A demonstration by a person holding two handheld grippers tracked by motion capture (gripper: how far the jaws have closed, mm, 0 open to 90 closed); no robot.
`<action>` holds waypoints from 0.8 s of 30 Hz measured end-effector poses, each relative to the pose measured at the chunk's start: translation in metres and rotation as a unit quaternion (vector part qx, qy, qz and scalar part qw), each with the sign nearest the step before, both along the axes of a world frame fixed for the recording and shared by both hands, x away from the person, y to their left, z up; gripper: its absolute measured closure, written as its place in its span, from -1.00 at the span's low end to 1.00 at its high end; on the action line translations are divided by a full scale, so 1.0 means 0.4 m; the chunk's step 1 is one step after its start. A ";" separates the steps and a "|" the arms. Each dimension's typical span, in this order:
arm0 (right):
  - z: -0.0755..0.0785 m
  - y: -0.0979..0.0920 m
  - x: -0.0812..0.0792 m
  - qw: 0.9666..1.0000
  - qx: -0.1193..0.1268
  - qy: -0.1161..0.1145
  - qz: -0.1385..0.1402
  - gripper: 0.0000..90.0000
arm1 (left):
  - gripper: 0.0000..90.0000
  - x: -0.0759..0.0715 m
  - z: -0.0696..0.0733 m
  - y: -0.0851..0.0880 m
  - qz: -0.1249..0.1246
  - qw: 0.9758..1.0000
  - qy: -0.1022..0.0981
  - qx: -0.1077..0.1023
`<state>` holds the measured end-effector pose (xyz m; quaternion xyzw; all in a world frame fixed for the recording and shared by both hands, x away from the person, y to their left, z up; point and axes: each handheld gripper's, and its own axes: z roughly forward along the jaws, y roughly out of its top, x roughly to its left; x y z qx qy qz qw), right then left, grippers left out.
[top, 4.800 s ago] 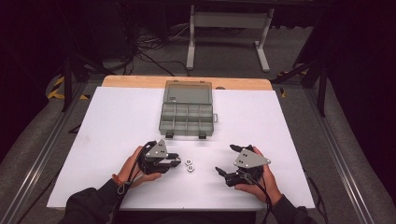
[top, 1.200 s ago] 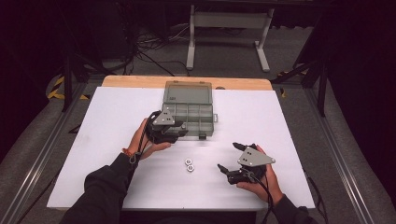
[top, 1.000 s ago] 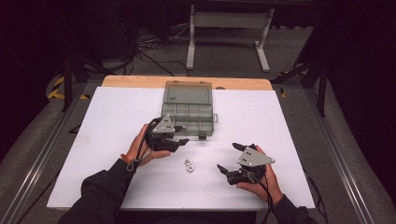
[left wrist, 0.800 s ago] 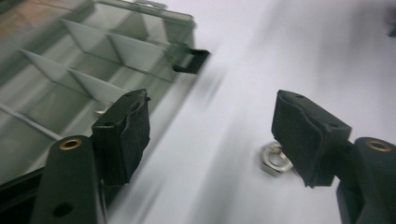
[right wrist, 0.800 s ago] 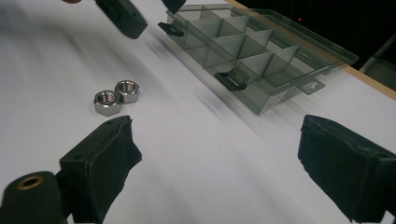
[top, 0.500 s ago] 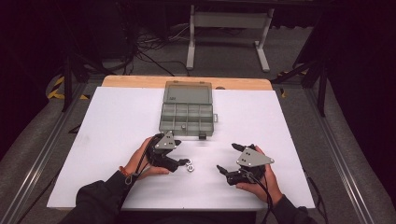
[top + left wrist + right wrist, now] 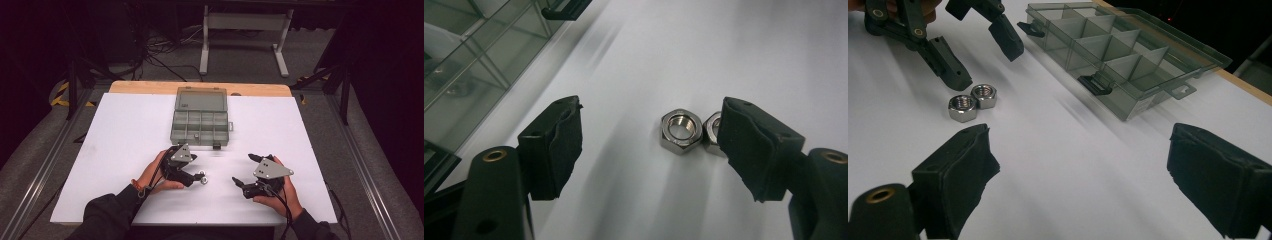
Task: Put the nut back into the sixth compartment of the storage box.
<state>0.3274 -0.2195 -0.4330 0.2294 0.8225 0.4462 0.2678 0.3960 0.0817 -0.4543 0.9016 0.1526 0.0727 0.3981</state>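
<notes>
Two steel hex nuts (image 7: pixel 680 131) lie flat and touching on the white table (image 7: pixel 125 150), well short of the box (image 7: pixel 200 122) and on the person's side of it, bright, threaded through the bore, one (image 7: pixel 712 131) half hidden behind a black pad in the left gripper view. The left gripper (image 7: pixel 199 175) hangs low over them, its jaws having just been opening and now wide, straddling the nearer nut with nothing pinched between the pads. I'd worry that, since the nuts touch, closing here could catch both or nudge the far one away, and a smooth nut gripped across its corners might squirt out. The right gripper (image 7: pixel 241 170) rests on the table on the other side of the nuts, jaws spread wide and empty. The box lies open beyond, its lid folded back
</notes>
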 end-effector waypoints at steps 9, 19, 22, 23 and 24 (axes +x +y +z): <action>-0.002 0.001 0.001 1.000 -0.002 0.002 0.001 -0.75 | -0.35 0.007 -0.004 -0.009 0.009 1.000 0.000 0.005; -0.003 0.001 0.002 1.000 -0.004 0.003 0.001 -0.75 | -0.21 0.015 -0.010 -0.019 0.013 1.000 0.003 0.009; -0.003 0.002 0.002 1.000 -0.005 0.002 0.002 -0.75 | -0.11 0.018 -0.020 -0.025 0.005 1.000 0.012 0.018; -0.003 0.002 0.002 1.000 -0.005 0.002 0.002 -0.75 | -0.07 0.018 -0.020 -0.025 0.005 1.000 0.012 0.018; -0.003 0.001 0.001 1.000 -0.004 0.002 0.002 -0.75 | -0.07 0.018 -0.020 -0.025 0.002 1.000 0.014 0.019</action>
